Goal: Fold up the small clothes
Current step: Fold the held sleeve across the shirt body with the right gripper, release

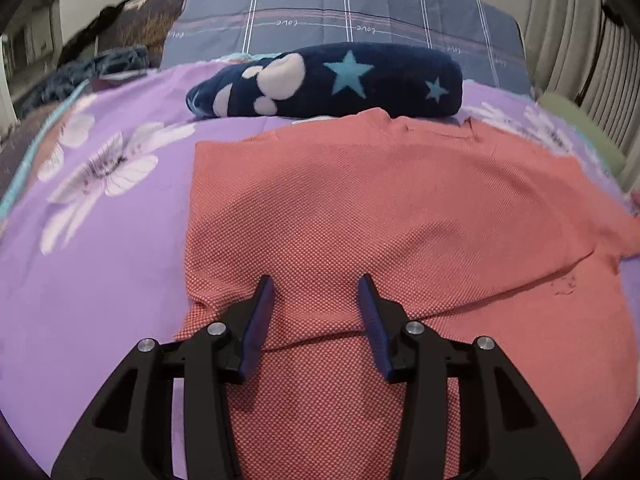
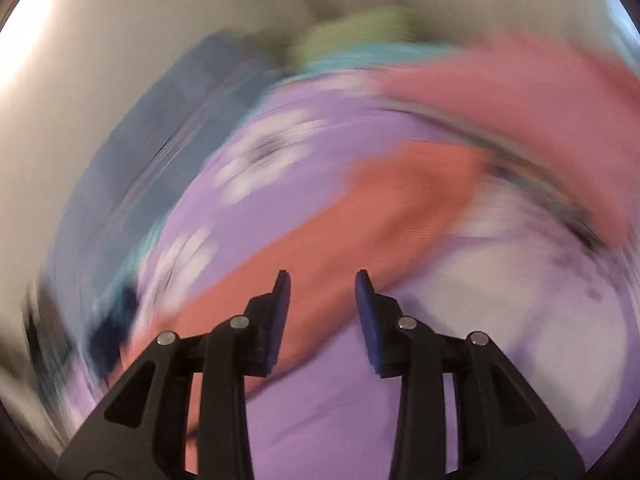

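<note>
Coral knit top (image 1: 400, 208) flat on purple sheet (image 1: 100, 280); navy star blanket (image 1: 332, 80) behind (both tools empty, jaws parted).

Bed with a purple floral sheet (image 1: 100, 240); a coral knit garment (image 1: 380, 220) lay spread flat on it, a rolled navy star-patterned blanket (image 1: 332, 80) lay just beyond the garment's far edge, and a grey checked pillow (image 1: 340, 12) lay behind

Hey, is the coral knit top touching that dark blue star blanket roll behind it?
Touching. In the left wrist view the coral knit top's far collar edge lies right against the base of the dark blue star blanket roll, with no purple sheet visible between them there.
</note>
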A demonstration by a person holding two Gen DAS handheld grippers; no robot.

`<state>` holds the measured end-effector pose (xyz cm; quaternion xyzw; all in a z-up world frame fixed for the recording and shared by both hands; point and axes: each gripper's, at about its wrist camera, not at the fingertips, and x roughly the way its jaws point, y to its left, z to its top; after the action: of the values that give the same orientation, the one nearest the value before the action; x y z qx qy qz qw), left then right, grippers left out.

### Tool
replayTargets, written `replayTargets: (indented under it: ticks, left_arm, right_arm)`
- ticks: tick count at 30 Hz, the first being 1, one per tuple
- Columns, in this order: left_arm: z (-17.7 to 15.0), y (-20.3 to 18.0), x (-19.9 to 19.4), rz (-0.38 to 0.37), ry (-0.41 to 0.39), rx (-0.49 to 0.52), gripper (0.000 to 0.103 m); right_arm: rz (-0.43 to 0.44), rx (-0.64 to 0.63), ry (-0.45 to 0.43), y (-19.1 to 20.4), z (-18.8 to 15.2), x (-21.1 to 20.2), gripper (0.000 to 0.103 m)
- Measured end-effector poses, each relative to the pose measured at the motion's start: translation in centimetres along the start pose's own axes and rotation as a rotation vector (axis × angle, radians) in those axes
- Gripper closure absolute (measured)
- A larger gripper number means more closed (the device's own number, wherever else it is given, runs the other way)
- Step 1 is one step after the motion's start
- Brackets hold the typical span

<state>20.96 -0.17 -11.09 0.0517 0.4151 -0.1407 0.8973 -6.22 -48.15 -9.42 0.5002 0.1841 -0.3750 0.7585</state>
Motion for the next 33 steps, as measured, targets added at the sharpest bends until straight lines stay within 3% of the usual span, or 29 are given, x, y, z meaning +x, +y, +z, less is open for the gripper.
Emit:
replayTargets:
  ticks: [3, 5, 7, 9, 10, 11, 12, 15, 19, 23, 25, 28, 30, 33]
  left_arm:
    - [0.1, 0.3, 0.0, -0.007, -0.002, -0.009, 0.056]
    - [0.1, 0.6, 0.1, -0.021, -0.003, -0.021, 0.056]
    - [0.0, 0.5, 0.1, -0.027, -0.004, -0.025, 0.055]
    - [0.0, 0.4, 0.1, -0.024, -0.004, -0.021, 0.054]
    - [0.0, 0.3, 0.0, -0.024, -0.005, -0.019, 0.054]
    - [0.0, 0.3, 0.0, -0.024, -0.005, -0.019, 0.054]
    - [0.0, 0.3, 0.0, -0.025, -0.005, -0.019, 0.054]
    - [-0.1, 0.3, 0.0, -0.026, -0.004, -0.016, 0.053]
    - [-0.1, 0.1, 0.0, -0.021, -0.005, -0.011, 0.052]
    - [-0.1, 0.2, 0.0, -0.032, -0.006, -0.019, 0.051]
    - [-0.1, 0.3, 0.0, -0.041, -0.006, -0.023, 0.05]
    - [-0.1, 0.3, 0.0, -0.053, -0.007, -0.027, 0.048]
    - [-0.1, 0.4, 0.0, -0.067, -0.008, -0.03, 0.046]
    - [-0.1, 0.5, 0.0, -0.084, -0.008, -0.034, 0.043]
  right_arm:
    - [-0.009, 0.103, -0.045, -2.0, 0.6, 1.1, 0.066]
    - [-0.016, 0.085, -0.104, -1.4, 0.8, 1.8, 0.058]
    - [-0.049, 0.053, -0.134, -0.5, 1.1, 2.8, 0.058]
    - [-0.044, 0.051, -0.126, 0.0, 1.3, 3.5, 0.077]
    - [0.008, 0.062, -0.082, -0.2, 2.0, 4.2, 0.097]
    - [0.096, 0.094, -0.019, 0.0, 2.2, 4.6, 0.097]
    - [0.137, 0.098, -0.009, 0.4, 2.2, 4.5, 0.097]
    - [0.28, -0.036, -0.013, 5.0, 0.9, 2.8, 0.097]
    - [0.52, -0.265, 0.091, 12.8, -4.4, 0.4, 0.097]
    - [0.693, -0.524, 0.273, 19.6, -13.3, -0.3, 0.097]
    - [0.708, -0.651, 0.363, 21.1, -17.5, -0.3, 0.097]
    - [0.614, -0.818, 0.467, 21.8, -23.2, 1.2, 0.091]
    - [0.582, -0.796, 0.594, 20.5, -24.8, 2.9, 0.087]
    - [0.568, -0.753, 0.649, 19.0, -24.8, 3.6, 0.083]
